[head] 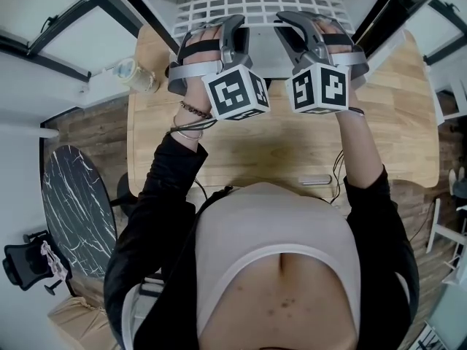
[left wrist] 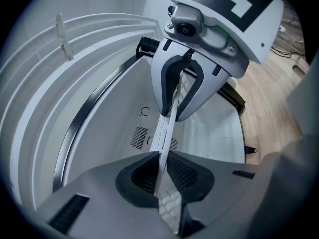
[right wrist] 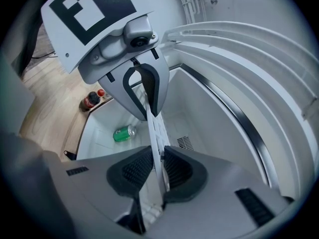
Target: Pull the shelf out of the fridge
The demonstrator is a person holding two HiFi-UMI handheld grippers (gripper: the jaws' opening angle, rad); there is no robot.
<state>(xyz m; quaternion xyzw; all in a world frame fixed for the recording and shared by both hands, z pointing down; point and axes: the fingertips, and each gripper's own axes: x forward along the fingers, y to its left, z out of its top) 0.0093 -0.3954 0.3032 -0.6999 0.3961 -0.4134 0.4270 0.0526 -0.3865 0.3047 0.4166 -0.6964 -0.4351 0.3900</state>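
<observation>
Left gripper (head: pixel 235 26) and right gripper (head: pixel 295 25), in the head view, reach the front edge of the white wire-grid shelf (head: pixel 252 7). Left gripper view: jaws almost together, pinching that shelf (left wrist: pixel 166 133), which sits in the white fridge (left wrist: pixel 109 113). Right gripper view: same pinch on the shelf (right wrist: pixel 155 133). Grasp looks done; pulling out remains.

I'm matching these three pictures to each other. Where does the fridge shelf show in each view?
Head view: the shelf is the white wire grid at top centre.
Left gripper view: edge-on, a thin white strip clamped in the left gripper.
Right gripper view: edge-on again, clamped in the right gripper.
Shared landmark: the wooden tabletop, at the right edge in the left gripper view and at the left in the right gripper view.
</observation>
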